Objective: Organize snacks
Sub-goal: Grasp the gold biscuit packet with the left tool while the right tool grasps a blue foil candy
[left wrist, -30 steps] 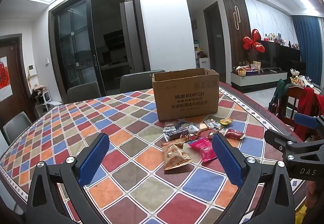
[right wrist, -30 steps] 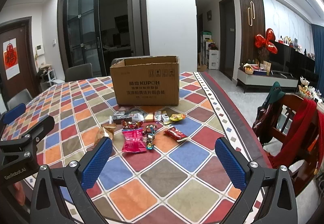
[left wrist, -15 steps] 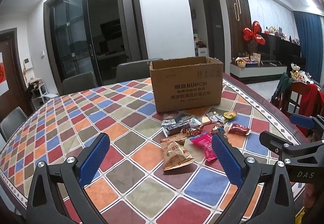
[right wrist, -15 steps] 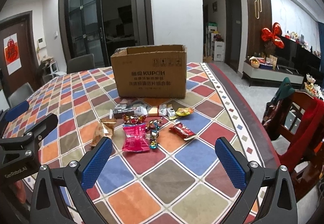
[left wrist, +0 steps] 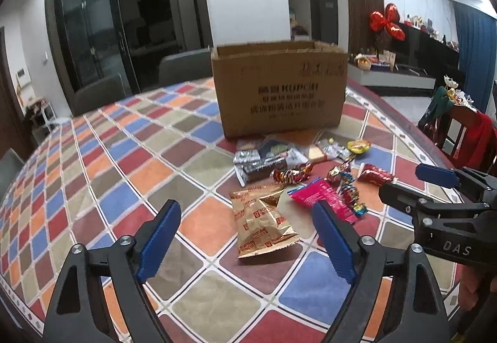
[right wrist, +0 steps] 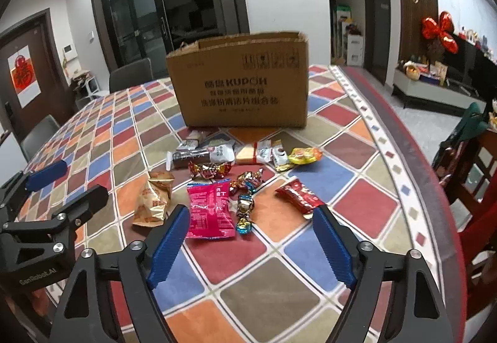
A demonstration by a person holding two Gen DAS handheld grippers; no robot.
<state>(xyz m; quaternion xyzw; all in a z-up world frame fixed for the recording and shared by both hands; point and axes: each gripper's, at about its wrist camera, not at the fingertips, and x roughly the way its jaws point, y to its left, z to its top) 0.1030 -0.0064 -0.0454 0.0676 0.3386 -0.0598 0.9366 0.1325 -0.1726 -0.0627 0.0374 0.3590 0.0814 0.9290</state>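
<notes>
Through the left wrist camera I see my left gripper [left wrist: 247,237] with its blue fingers [left wrist: 160,237] spread wide and holding nothing, hanging above the counter [left wrist: 130,169] with its coloured checker pattern. Between them, in front of the open cardboard box [left wrist: 279,88], lies the gold snack packet [left wrist: 264,220]; a pink packet [left wrist: 323,198] is just beside it, and a red packet [left wrist: 376,177] sits further toward the right gripper [left wrist: 413,184], which enters from the side. Through the right wrist camera my right gripper [right wrist: 251,245] also has its fingers [right wrist: 334,246] wide apart and empty. In front of the box [right wrist: 239,82] the pink packet [right wrist: 209,209], gold packet [right wrist: 155,197], red packet [right wrist: 299,195] and small wrapped candies [right wrist: 245,203] lie scattered. Behind the box stand dark glass doors [right wrist: 139,11].
</notes>
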